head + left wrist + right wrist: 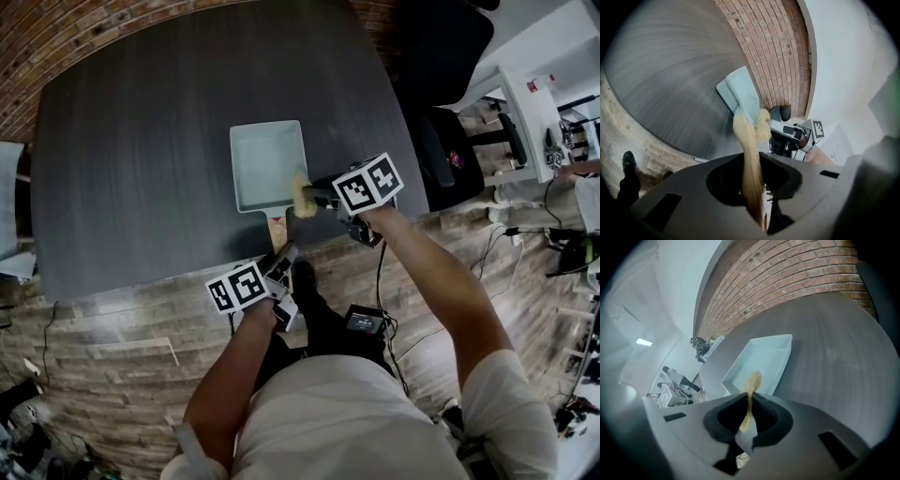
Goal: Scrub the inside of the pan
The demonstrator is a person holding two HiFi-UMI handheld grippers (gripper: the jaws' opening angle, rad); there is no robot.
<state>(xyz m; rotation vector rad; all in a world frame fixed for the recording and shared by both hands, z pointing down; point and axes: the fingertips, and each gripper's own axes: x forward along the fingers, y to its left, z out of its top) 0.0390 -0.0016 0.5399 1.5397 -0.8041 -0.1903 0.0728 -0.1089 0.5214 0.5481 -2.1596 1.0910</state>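
A pale blue rectangular pan (267, 164) lies on the dark table (141, 141), its wooden handle (277, 230) pointing toward me over the near edge. My left gripper (281, 258) is shut on that handle (749, 159), which runs out between the jaws to the pan (740, 91). My right gripper (314, 197) is shut on a yellowish scrubber (302, 197), which sits at the pan's near right corner. In the right gripper view the scrubber (751, 390) sticks out of the right gripper (747, 416) over the pan's (764, 359) rim.
A brick wall (56, 37) runs behind the table. A black office chair (441, 56) stands at the table's right end. On the wooden floor lie cables and a small black device (364, 322) near my feet.
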